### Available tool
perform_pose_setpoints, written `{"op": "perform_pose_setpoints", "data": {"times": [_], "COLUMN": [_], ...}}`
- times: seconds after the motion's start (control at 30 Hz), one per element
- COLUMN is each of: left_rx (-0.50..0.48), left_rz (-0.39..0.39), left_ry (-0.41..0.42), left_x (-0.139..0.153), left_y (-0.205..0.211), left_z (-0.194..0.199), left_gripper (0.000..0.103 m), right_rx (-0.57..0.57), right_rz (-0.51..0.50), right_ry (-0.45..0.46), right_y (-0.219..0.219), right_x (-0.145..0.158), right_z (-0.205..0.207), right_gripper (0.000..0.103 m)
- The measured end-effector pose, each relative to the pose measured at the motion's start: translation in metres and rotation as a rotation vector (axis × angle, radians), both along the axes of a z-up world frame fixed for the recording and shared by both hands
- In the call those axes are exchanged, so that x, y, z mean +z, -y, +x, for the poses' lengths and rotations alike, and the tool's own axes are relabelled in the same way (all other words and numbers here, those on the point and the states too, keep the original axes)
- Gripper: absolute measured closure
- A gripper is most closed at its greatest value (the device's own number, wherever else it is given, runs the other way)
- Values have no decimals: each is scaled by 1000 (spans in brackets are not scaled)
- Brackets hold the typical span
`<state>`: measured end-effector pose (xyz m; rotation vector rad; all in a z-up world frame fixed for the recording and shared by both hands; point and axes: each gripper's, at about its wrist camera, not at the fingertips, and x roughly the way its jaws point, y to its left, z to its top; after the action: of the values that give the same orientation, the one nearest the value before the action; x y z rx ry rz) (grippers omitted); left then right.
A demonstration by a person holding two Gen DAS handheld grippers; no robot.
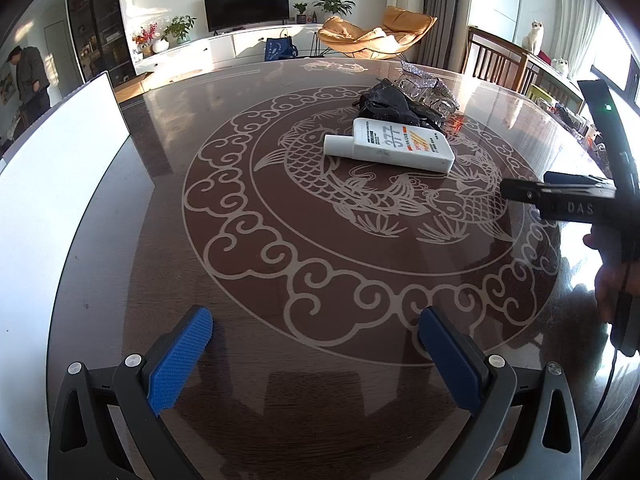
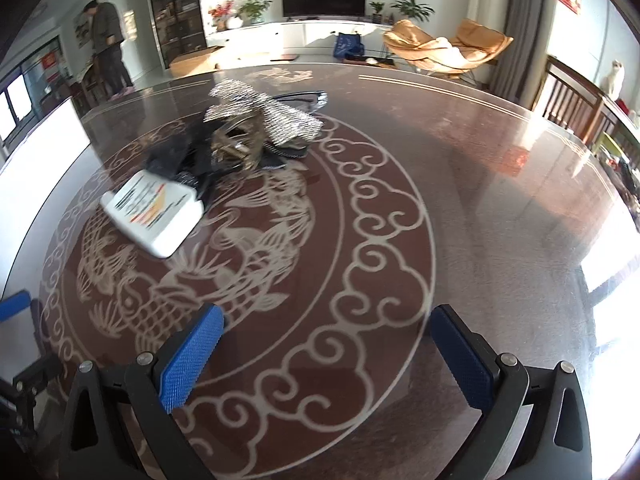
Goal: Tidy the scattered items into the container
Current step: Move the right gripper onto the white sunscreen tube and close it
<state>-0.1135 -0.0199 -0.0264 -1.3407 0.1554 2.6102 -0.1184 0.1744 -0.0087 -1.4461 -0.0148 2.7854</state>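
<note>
Left gripper (image 1: pixel 316 338): jaws spread wide, holding nothing, above the table (image 1: pixel 280 380). Right gripper (image 2: pixel 326 338): likewise wide apart and empty. White container (image 1: pixel 60 152) at the table's left edge. White bottle (image 1: pixel 394 145) lies centrally against a black bundle (image 1: pixel 394 106) and a glittery item (image 2: pixel 260 114). Living room behind.

Table (image 1: pixel 280 400): bare glass is left free between both sets of spread fingers and the pile; nothing is seen in the way there; bottle (image 1: pixel 394 146) is laid flat at the near edge of the pile, touching the black item (image 1: pixel 390 104) behind it; silver item (image 2: pixel 260 116) is heaped behind; white panel (image 1: pixel 60 152) is stood along the left edge; right gripper (image 1: pixel 560 194) is held over the right side.
</note>
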Motion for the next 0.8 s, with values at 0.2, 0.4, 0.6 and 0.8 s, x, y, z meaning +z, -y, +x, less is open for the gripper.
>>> {"op": "perform_pose_setpoints", "data": {"times": [0.2, 0.4, 0.6, 0.8], "left_rx": [0, 0, -12, -102], "left_rz": [0, 0, -2, 0], "left_ry": [0, 0, 3, 0], "left_x": [0, 0, -1, -6], "left_y": [0, 0, 0, -1], "left_z": [0, 0, 1, 28], "left_gripper": [0, 0, 0, 0], "right_rx": [-129, -176, 170, 401], "right_rz": [-4, -63, 9, 6], "right_ry": [44, 56, 64, 48], "right_y": [-27, -26, 57, 117], "right_x": [5, 12, 12, -1], "right_z": [-64, -119, -138, -84], "right_gripper": [0, 0, 1, 0]}}
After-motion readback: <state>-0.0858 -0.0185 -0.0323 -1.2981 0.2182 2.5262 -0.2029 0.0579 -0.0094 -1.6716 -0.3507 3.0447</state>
